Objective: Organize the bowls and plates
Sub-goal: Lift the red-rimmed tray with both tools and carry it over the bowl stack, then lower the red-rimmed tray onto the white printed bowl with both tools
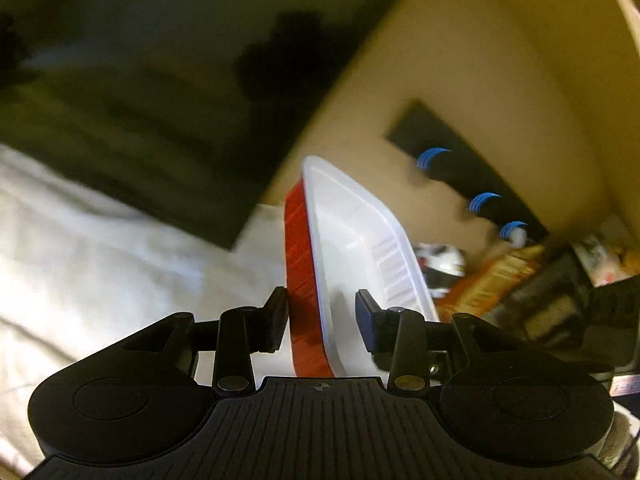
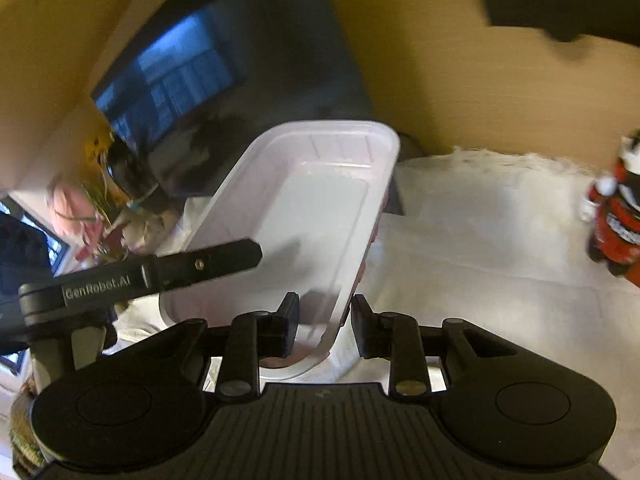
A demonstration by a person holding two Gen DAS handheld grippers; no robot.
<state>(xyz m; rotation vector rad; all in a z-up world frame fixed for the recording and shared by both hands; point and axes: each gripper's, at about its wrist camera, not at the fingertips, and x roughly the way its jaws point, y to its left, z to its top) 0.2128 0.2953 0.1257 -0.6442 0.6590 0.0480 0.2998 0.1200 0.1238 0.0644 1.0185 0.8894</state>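
Left gripper [image 1: 322, 320] straddles red-and-white tray [image 1: 352, 240] rim, right gripper [image 2: 325, 322] likewise; clamping unclear, background blurred

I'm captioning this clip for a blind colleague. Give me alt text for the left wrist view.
The left gripper has its jaws on either side of the wall of a rectangular tray, white inside and red outside, tilted on edge above a white cloth. The background is blurred.
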